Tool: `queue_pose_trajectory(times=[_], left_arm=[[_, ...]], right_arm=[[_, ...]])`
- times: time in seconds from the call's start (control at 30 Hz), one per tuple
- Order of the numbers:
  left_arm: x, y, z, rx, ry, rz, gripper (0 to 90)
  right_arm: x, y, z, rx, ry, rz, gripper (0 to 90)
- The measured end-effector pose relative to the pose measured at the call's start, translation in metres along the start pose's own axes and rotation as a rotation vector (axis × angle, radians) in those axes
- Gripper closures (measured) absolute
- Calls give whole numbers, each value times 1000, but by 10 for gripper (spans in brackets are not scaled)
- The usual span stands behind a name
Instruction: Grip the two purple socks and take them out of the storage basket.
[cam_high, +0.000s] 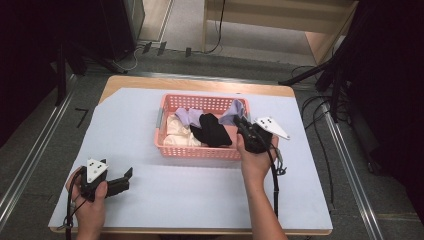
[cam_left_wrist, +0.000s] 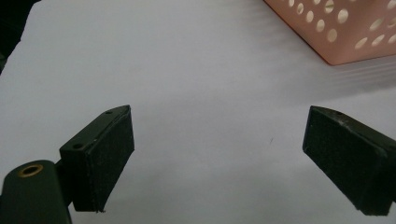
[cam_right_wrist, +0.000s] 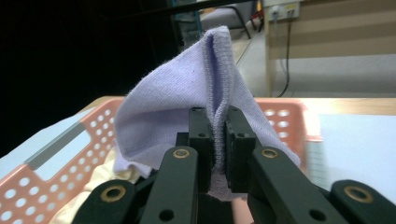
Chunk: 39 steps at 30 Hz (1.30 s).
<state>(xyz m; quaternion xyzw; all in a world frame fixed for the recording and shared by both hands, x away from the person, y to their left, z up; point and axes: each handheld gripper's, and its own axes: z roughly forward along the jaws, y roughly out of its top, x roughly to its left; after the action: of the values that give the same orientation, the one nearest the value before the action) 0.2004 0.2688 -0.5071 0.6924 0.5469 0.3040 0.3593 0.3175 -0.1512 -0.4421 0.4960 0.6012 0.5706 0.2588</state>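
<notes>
Pinching the lilac sock (cam_right_wrist: 187, 112) by its ribbed cuff, the right gripper (cam_right_wrist: 218, 154) has its jaws clamped tight above the pink basket (cam_high: 197, 148); soft, light, floppy knit. Left gripper (cam_left_wrist: 219, 158) gapes wide and unladen, beside the basket.

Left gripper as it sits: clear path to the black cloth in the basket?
Probably yes. The left gripper is open with nothing between its jaws, and bare table lies before the basket. The black cloth lies on top; the right gripper is close by.
</notes>
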Motion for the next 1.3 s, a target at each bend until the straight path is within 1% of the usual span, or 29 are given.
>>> queue_pose_trajectory(times=[0.13, 0.2, 0.23, 0.27, 0.33, 0.47, 0.57, 0.63, 0.67, 0.7, 0.73, 0.77, 0.8, 0.83, 0.87, 0.93, 1.0, 1.03, 1.1, 1.17, 1.23, 1.3], left_arm=[[0, 0, 0, 0, 0, 3, 95], [0, 0, 0, 0, 5, 3, 95], [0, 0, 0, -2, 2, 3, 96], [0, 0, 0, -3, 3, 3, 95], [-1, 0, 0, -6, 4, 1, 96], [-1, 0, 0, -8, 7, 1, 96], [-1, 0, 0, -8, 9, 1, 95], [-1, 0, 0, -9, 8, 0, 96], [-1, 0, 0, -8, 6, 0, 96], [-1, 0, 0, -7, 6, 0, 96], [-1, 0, 0, -7, 6, 1, 96], [-1, 0, 0, -7, 6, 1, 96], [-1, 0, 0, -7, 6, 0, 96], [-1, 0, 0, -8, 7, 0, 96], [-1, 0, 0, -8, 6, 0, 96], [-1, 0, 0, -6, 7, 2, 96], [-1, 0, 0, -8, 7, 1, 97], [-1, 0, 0, -7, 6, 2, 96], [-1, 0, 0, -7, 7, 2, 97], [-1, 0, 0, -6, 7, 1, 96], [-1, 0, 0, -8, 6, 1, 97], [-1, 0, -1, -5, 10, 2, 96]], right_arm=[[-17, 1, -14, -21, -36, -2, 838], [-29, -2, -23, -22, -61, 19, 838], [-33, -3, -26, -24, -68, 19, 837], [-38, -4, -30, -21, -83, 29, 837], [-51, -9, -38, -22, -106, 39, 837], [-71, -19, -49, 4, -156, 39, 836], [-84, -30, -55, 33, -189, 38, 836], [-91, -37, -59, 60, -219, 54, 836], [-95, -41, -61, 72, -232, 53, 835], [-98, -44, -62, 86, -242, 67, 824], [-102, -47, -63, 98, -255, 59, 801], [-105, -51, -64, 119, -269, 74, 732], [-106, -53, -64, 123, -265, 74, 650], [-107, -54, -65, 125, -261, 87, 565], [-107, -54, -66, 126, -251, 72, 483], [-104, -53, -67, 120, -248, 35, 408], [-100, -50, -67, 120, -238, 34, 338], [-98, -47, -66, 122, -233, 45, 323], [-95, -44, -64, 121, -225, 45, 296], [-89, -40, -61, 120, -200, 38, 295], [-82, -36, -57, 114, -179, 19, 308], [-75, -32, -53, 112, -151, 4, 346]])
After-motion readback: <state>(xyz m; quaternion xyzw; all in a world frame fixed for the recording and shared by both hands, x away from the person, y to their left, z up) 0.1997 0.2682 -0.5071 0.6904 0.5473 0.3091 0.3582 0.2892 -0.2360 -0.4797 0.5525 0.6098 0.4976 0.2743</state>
